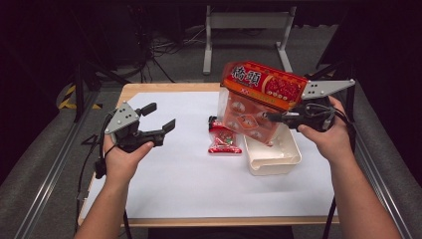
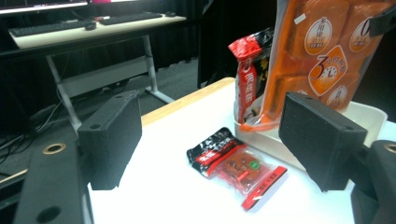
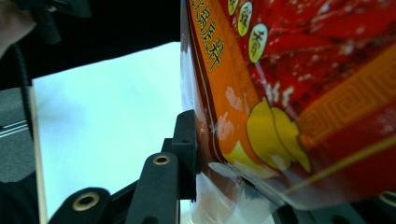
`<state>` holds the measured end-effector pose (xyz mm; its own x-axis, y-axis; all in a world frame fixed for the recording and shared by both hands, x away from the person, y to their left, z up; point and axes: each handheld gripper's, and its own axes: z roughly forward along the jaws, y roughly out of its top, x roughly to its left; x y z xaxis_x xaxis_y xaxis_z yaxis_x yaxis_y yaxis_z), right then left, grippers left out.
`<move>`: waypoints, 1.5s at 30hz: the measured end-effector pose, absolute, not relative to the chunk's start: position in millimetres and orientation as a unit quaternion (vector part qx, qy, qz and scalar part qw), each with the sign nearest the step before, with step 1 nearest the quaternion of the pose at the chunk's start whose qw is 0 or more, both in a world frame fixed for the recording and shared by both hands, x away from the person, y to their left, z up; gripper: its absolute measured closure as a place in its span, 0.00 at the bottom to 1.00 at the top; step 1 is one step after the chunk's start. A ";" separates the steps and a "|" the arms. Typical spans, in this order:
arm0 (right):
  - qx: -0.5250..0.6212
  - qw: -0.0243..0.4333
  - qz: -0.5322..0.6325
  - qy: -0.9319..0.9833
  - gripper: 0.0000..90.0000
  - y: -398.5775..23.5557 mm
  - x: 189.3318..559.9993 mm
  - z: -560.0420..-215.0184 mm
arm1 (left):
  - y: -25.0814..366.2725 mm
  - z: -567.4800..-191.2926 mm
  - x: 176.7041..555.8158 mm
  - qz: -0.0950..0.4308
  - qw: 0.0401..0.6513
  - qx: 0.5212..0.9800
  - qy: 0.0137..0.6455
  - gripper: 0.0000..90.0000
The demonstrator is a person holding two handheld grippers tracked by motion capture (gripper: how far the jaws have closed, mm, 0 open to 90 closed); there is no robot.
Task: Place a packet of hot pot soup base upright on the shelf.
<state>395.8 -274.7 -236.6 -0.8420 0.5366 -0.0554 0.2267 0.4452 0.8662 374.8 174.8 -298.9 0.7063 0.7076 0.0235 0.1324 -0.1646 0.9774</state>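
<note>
Right claw [image 1: 268, 117] clamped on the large orange snack bag [image 1: 256, 102] above the white tray [image 1: 273, 159]; left claw [image 1: 159, 118] wide open, holding nothing.

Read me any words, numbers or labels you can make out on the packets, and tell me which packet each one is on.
"3": large numeral in a round label on the big orange bag.
Big orange bag, high view: large Chinese characters on the red top band, too blurred to read surely.
Tall red packet in the white tub: white characters, unreadable.
Small red packet on the table: print too small.
</note>
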 end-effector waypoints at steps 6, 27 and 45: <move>0.244 0.170 0.466 0.834 0.79 -284.1 400.3 -239.3 | 178.7 -304.2 377.6 0.248 0.572 0.722 0.300 0.24; 0.315 0.185 0.425 0.828 0.79 -307.8 407.5 -244.5 | 185.4 -312.2 383.6 0.236 0.559 0.728 0.319 0.22; 0.324 0.181 0.407 0.835 0.79 -314.5 409.2 -259.3 | 186.4 -314.7 385.3 0.232 0.555 0.731 0.323 0.22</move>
